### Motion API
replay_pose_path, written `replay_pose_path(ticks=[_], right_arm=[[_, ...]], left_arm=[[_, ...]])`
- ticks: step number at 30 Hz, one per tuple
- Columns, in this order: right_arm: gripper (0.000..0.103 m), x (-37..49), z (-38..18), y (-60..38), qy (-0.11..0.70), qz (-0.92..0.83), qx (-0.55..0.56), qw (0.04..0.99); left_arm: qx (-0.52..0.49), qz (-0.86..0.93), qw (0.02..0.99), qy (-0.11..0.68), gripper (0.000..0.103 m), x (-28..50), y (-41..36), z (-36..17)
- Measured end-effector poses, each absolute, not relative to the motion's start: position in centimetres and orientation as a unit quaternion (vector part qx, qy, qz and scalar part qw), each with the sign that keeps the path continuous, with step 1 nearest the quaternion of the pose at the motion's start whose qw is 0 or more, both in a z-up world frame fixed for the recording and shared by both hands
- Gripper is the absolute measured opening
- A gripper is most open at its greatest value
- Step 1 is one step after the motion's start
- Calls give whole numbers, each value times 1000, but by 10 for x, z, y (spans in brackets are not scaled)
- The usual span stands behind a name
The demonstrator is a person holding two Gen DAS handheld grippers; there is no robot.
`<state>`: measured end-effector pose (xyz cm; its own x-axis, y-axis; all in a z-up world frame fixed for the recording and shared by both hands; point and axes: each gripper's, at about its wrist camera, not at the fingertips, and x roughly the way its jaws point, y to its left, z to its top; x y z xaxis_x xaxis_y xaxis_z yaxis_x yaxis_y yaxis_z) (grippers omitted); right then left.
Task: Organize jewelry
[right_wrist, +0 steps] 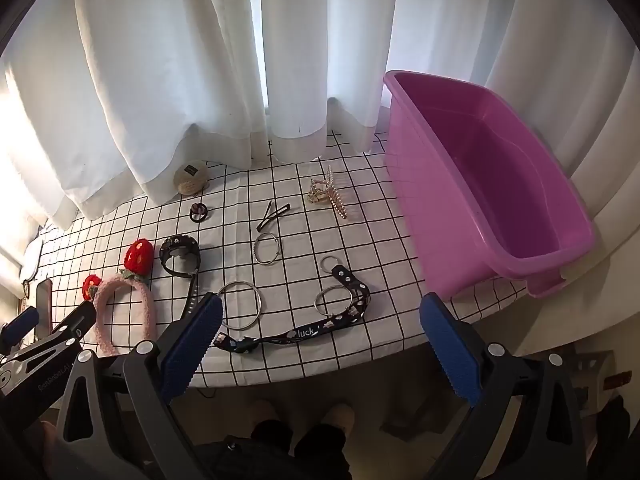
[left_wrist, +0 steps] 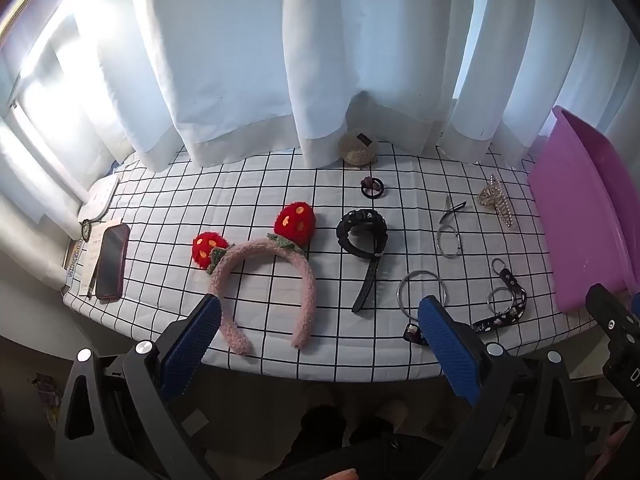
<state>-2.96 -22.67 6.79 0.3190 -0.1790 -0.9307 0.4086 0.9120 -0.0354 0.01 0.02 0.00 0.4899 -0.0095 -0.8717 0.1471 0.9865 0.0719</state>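
A pink fuzzy headband with red strawberries (left_wrist: 264,280) (right_wrist: 124,304) lies on the grid-pattern tablecloth, with a black watch (left_wrist: 362,236) (right_wrist: 180,256), metal bangles (left_wrist: 422,294) (right_wrist: 240,306), a black lanyard with rings (left_wrist: 506,304) (right_wrist: 332,312), a pearl hair claw (left_wrist: 498,204) (right_wrist: 332,194), a black hair clip (right_wrist: 272,212) and a small hair tie (left_wrist: 372,187) (right_wrist: 198,212). An empty purple tub (right_wrist: 480,196) (left_wrist: 580,216) stands at the right. My left gripper (left_wrist: 320,320) is open above the table's near edge. My right gripper (right_wrist: 320,320) is open over the lanyard end.
White curtains hang behind the table. A round beige item (left_wrist: 358,146) (right_wrist: 190,178) rests at the curtain hem. A phone (left_wrist: 112,260) and papers lie at the far left. The table's front edge (left_wrist: 320,372) runs under both grippers.
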Motion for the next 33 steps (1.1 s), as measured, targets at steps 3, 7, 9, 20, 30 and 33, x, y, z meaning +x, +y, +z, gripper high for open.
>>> replay_pose_path(ticks=[3, 7, 9, 20, 30, 33], right_arm=[[94, -29, 68, -226, 554, -184, 102, 806], [94, -29, 67, -227, 554, -185, 103, 805], [94, -28, 67, -229, 555, -185, 104, 805], [94, -30, 67, -228, 554, -184, 102, 805], [94, -29, 68, -230, 554, -185, 103, 805], [94, -29, 68, -230, 554, -186, 103, 805]], left_arm=[[69, -48, 860, 504, 97, 0, -1, 0], [76, -53, 858, 505, 97, 0, -4, 0], [76, -53, 859, 504, 97, 1, -4, 0], [73, -49, 861, 501, 97, 2, 1, 2], [72, -47, 862, 499, 97, -1, -1, 1], [72, -47, 862, 499, 97, -1, -1, 1]])
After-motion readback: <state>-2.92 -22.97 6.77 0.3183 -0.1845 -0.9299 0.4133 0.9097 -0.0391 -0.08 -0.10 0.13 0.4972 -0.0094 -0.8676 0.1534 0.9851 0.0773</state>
